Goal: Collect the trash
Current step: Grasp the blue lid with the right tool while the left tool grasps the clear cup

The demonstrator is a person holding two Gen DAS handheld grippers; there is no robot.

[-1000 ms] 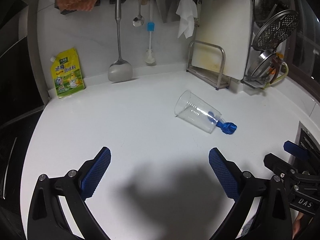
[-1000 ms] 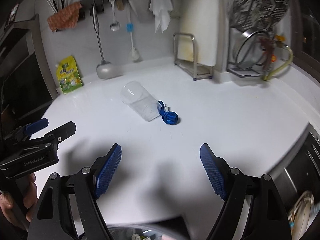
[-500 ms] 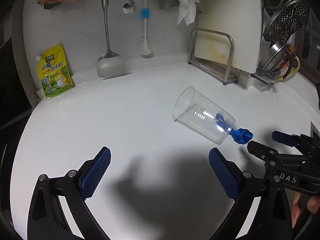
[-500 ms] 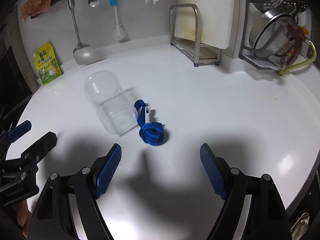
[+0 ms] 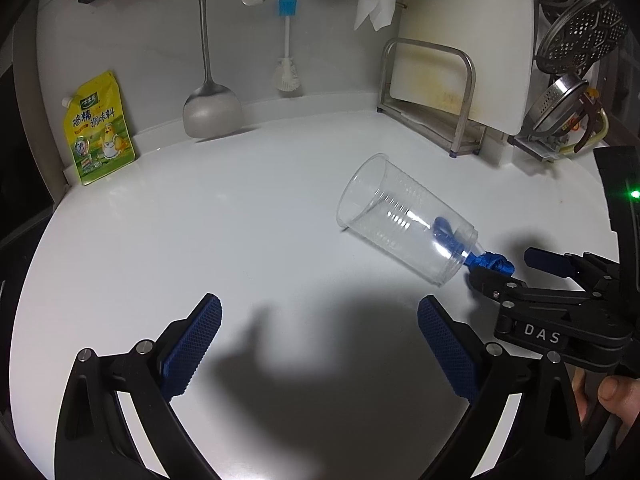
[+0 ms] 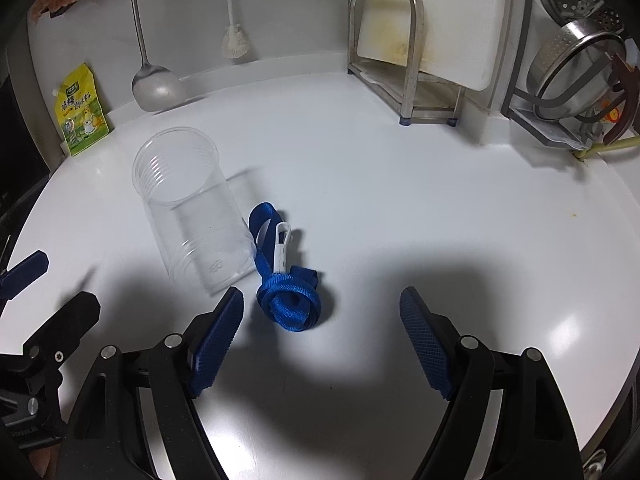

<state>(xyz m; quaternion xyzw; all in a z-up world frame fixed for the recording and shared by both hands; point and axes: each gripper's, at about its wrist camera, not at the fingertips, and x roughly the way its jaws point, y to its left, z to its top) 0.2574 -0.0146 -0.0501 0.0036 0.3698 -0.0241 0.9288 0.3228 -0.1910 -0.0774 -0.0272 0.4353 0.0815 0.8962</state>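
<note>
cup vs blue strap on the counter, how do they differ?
The cup is clear, rigid plastic, lying on its side with its mouth toward the back wall; the strap is blue woven fabric, coiled in a loose heap with a white clip. The cup is the bulkier item. Both rest on the white counter, side by side, ungripped.
</note>
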